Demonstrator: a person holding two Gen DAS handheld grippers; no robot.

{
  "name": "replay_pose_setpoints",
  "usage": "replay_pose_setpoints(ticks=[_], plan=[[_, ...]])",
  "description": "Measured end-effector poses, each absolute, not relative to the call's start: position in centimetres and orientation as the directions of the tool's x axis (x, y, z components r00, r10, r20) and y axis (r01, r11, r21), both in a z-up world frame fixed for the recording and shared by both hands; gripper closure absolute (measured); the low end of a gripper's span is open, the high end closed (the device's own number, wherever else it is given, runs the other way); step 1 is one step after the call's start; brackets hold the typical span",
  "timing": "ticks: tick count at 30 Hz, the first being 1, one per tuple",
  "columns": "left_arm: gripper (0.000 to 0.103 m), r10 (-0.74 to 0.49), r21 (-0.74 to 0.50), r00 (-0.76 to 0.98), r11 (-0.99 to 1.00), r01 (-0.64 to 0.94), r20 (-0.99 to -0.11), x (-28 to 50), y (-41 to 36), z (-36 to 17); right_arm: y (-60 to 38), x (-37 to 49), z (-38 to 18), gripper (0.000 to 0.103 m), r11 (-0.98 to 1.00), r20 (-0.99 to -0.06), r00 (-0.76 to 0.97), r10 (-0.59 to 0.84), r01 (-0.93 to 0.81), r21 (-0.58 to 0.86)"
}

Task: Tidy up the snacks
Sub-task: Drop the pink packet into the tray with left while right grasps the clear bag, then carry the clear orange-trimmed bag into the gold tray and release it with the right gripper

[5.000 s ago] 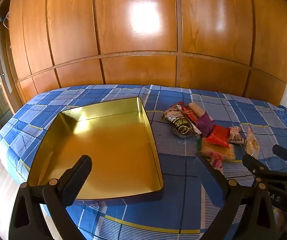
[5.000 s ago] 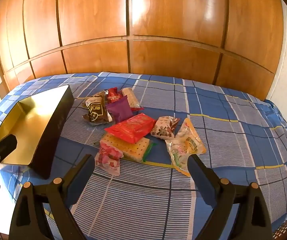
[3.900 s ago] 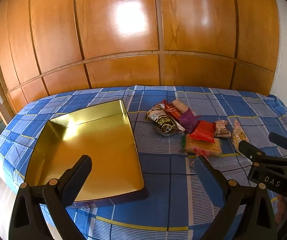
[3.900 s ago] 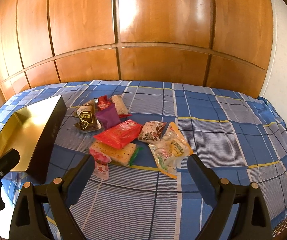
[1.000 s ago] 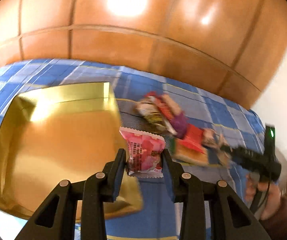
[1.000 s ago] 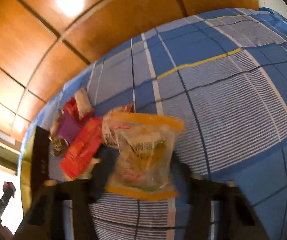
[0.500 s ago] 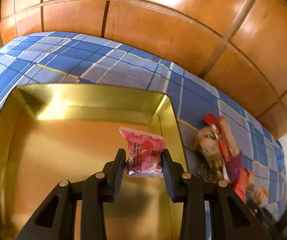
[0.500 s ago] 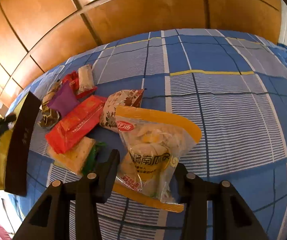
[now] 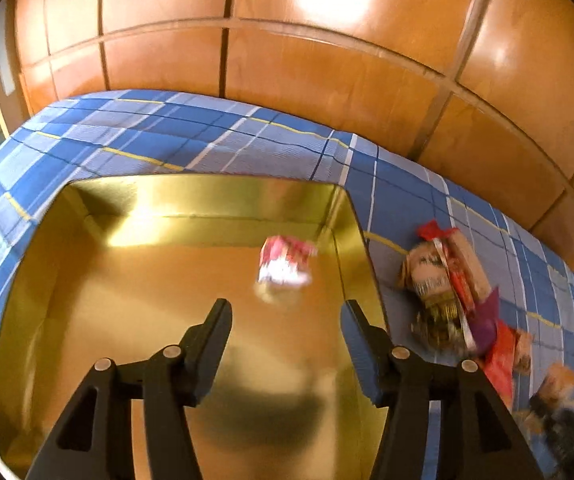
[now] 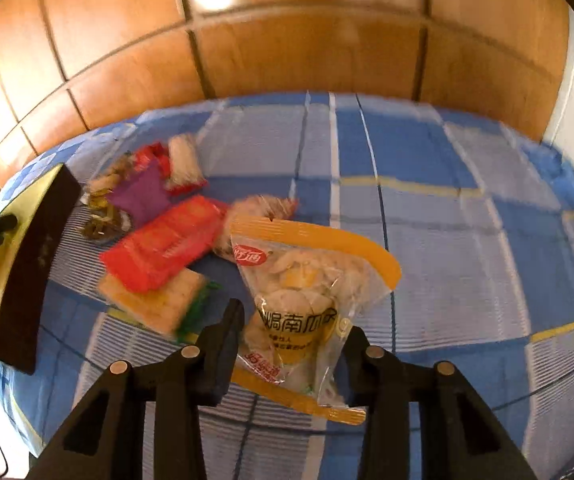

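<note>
Left wrist view: left gripper (image 9: pixel 285 320) fingers opening, nothing between; pink snack packet (image 9: pixel 285 262) blurred, free beyond fingertips, over gold tray (image 9: pixel 99 208) on plaid bed (image 9: pixel 191 140).

Right wrist view: right gripper (image 10: pixel 293 326) fingers closing on clear yellow-edged snack bag (image 10: pixel 307 292), pads against its sides; snack pile (image 10: pixel 159 236) left.

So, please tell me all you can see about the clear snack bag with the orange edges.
The clear plastic snack bag with orange edges shows pale round pieces inside, a red logo and dark printed characters. It sits between the fingers of the right gripper, whose jaws are closing on its lower part. It stands tilted above the blue checked bedsheet, beside the other snacks.
</note>
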State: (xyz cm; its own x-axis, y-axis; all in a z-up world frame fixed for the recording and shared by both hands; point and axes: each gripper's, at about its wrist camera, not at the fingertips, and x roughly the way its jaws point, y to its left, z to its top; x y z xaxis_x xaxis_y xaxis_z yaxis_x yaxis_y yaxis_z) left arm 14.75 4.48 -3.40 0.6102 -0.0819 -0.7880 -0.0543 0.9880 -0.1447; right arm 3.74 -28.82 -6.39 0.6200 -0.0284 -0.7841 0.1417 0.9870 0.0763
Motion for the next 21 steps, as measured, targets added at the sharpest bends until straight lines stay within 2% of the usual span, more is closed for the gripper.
replay_pose_setpoints(ticks=[6,21], plan=[[0.046,-0.056,-0.124,0.616,0.99,-0.068,-0.786,10.0,5.1,-3.5,-24.5,3.0,-2.2,0.063,0.999,-0.715,0.698,-0.036,0.047,-0.004],[0.046,0.029,-0.109,0.667,0.98,-0.164,-0.745,3.7,9.6,-1.6,-11.0,2.5,4.0,0.063,0.969,-0.591,0.796,0.133,-0.231,-0.093]])
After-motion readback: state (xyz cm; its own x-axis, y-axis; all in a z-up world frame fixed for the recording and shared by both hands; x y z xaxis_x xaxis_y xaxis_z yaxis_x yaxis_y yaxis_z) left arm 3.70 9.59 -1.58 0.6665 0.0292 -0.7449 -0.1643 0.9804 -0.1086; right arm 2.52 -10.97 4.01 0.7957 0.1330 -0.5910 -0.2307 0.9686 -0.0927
